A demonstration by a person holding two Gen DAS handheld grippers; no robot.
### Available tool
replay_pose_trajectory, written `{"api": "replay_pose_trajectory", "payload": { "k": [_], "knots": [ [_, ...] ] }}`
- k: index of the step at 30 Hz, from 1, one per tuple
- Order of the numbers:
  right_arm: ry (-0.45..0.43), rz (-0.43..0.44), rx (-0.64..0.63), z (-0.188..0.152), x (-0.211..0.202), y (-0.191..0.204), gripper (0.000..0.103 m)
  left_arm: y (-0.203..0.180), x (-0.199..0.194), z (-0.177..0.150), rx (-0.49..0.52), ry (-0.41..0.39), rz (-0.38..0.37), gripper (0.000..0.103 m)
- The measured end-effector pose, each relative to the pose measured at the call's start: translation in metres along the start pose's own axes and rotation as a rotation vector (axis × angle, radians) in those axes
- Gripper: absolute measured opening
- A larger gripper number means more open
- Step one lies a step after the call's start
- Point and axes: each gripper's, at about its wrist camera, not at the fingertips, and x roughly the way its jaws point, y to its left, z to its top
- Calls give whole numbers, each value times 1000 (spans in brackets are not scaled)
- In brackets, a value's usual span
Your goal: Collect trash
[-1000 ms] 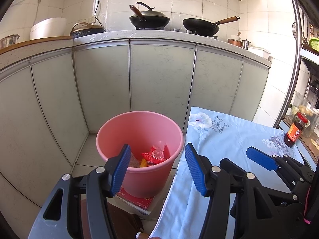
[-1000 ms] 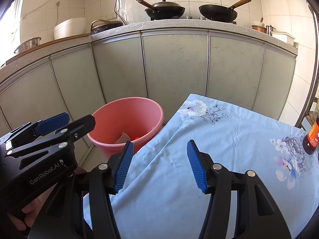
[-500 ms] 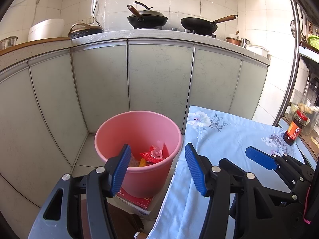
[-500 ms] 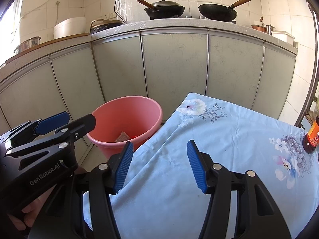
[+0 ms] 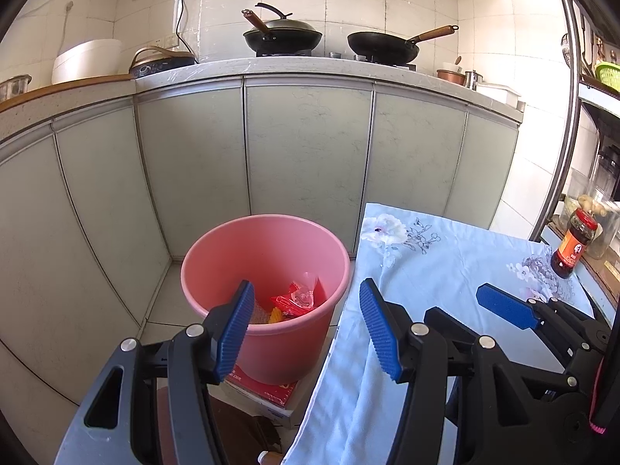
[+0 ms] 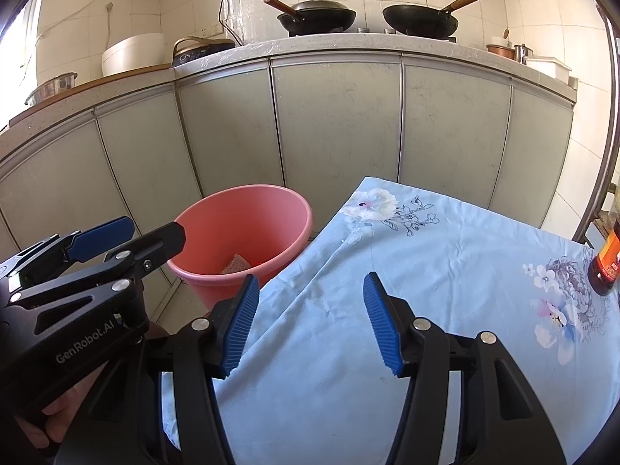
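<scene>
A pink bucket (image 5: 217, 263) (image 6: 279, 209) stands on the floor beside the table, in front of the cabinets. Red and clear wrappers (image 5: 296, 298) and a brownish sponge-like piece (image 6: 234, 263) lie at its bottom. My left gripper (image 5: 306, 325) hovers open above the bucket's near rim with nothing between its blue pads. My right gripper (image 6: 308, 321) is open and empty over the light blue floral tablecloth (image 6: 445, 271). Each wrist view shows the other gripper at its edge.
A dark sauce bottle with a red cap (image 5: 571, 244) stands at the table's right edge. A red book or box (image 5: 271, 389) lies under the bucket. Two black woks (image 5: 283, 37) sit on the stove above grey cabinet doors (image 5: 306, 162).
</scene>
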Motion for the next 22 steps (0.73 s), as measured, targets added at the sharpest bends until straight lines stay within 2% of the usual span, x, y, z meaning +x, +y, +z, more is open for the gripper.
{"api": "replay_pose_trajectory", "payload": {
  "k": [22],
  "knots": [
    [6,-4,23,-2,0,-9,57,-6,5,1,24,15,0,57]
  ]
}}
